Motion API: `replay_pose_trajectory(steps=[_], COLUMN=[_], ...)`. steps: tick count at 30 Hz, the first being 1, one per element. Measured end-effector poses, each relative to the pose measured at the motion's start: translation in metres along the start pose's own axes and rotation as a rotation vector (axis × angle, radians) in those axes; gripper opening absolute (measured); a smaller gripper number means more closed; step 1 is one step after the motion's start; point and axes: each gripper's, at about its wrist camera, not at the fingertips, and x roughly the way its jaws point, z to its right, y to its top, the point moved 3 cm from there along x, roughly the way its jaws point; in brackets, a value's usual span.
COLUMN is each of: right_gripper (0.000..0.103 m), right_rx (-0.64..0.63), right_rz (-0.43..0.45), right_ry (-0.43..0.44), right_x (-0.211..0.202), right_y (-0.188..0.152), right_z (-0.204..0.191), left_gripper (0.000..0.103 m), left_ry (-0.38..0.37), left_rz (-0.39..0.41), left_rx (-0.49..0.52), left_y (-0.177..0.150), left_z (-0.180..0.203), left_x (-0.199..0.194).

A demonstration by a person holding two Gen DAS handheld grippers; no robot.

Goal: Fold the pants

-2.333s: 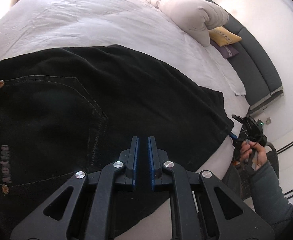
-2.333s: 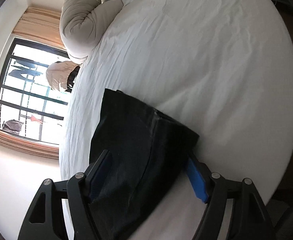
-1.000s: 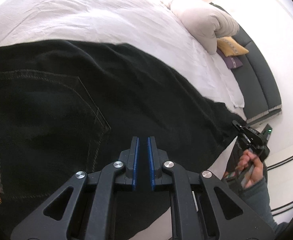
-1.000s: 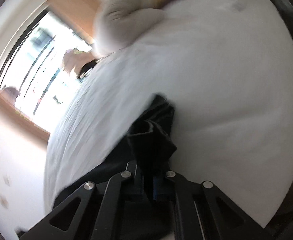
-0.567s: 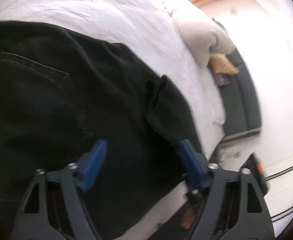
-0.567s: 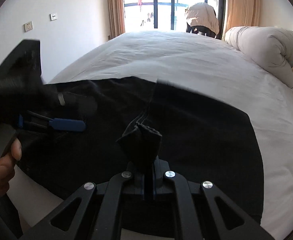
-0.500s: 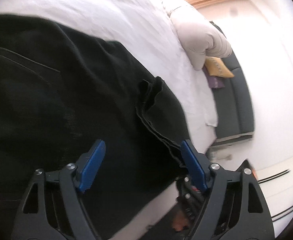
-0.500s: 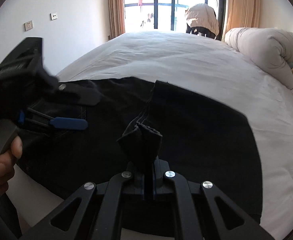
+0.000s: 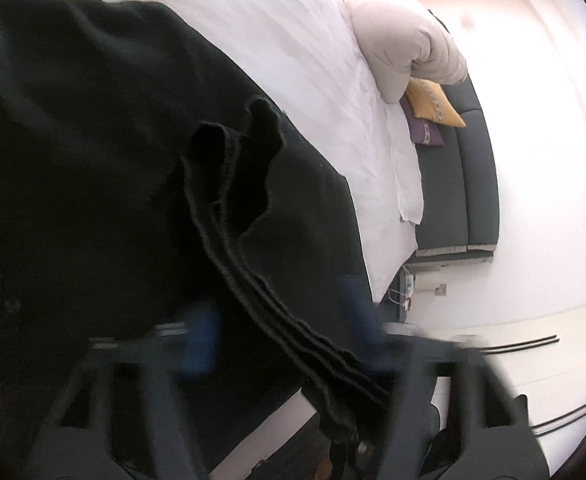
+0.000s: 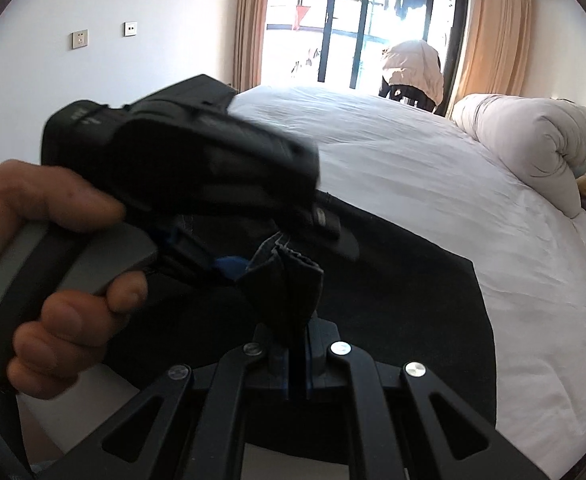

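Black pants (image 9: 93, 160) lie spread on the white bed (image 9: 285, 20), also seen in the right wrist view (image 10: 393, 280). My right gripper (image 10: 296, 344) is shut on the bunched leg hems (image 10: 285, 280) and holds them above the pants. The hem edge (image 9: 277, 304) runs between the blurred blue pads of my open left gripper (image 9: 285, 328). In the right wrist view the left gripper (image 10: 229, 268) sits close at the left, held by a hand (image 10: 45, 248), with one blue pad right beside the hems.
A rolled grey duvet (image 10: 533, 152) lies at the head of the bed, with yellow (image 9: 433, 100) and purple cushions on a dark sofa (image 9: 465, 184). A window with curtains (image 10: 353, 20) is behind the bed. The bed edge is just below the grippers.
My left gripper has moved right toward the lifted hems, which now lie between its open jaws. It now fills the left of the right wrist view. The right gripper still holds the hems.
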Motion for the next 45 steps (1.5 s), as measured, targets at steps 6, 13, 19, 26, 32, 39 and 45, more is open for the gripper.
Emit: replay_pose_trajectory(steps=[6, 13, 19, 26, 32, 39, 45], right_gripper=[0.007, 0.007, 0.007, 0.011, 0.047, 0.056, 0.057], right_rx=[-0.035, -0.108, -0.129, -0.123, -0.039, 0.21, 0.644], right_rz=[0.008, 0.005, -0.034, -0.071, -0.157, -0.119, -0.035], right_ry=[0.025, 0.077, 0.092, 0.111, 0.246, 0.317, 0.37], right_x=[0.003, 0.011, 0.026, 0.043, 0.05, 0.016, 0.032], right_y=[0.008, 0.014, 0.011, 0.007, -0.006, -0.002, -0.005], right_z=[-0.01, -0.04, -0.052, -0.052, -0.048, 0.043, 0.153], left_gripper=[0.006, 0.006, 0.006, 0.006, 0.008, 0.01, 0.01], left_ry=[0.003, 0.077, 0.135, 0.157, 0.215, 0.399, 0.326], left_rz=[0.047, 0.094, 0.087, 0.077, 0.056, 0.127, 0.166], left_rx=[0.023, 0.052, 0.059, 0.057, 0.104, 0.187, 0.344], left_y=[-0.003, -0.007, -0.011, -0.014, -0.021, -0.035, -0.011], left_z=[-0.004, -0.021, -0.04, -0.053, -0.053, -0.044, 0.015], left_x=[-0.025, -0.06, -0.061, -0.051, -0.061, -0.11, -0.091])
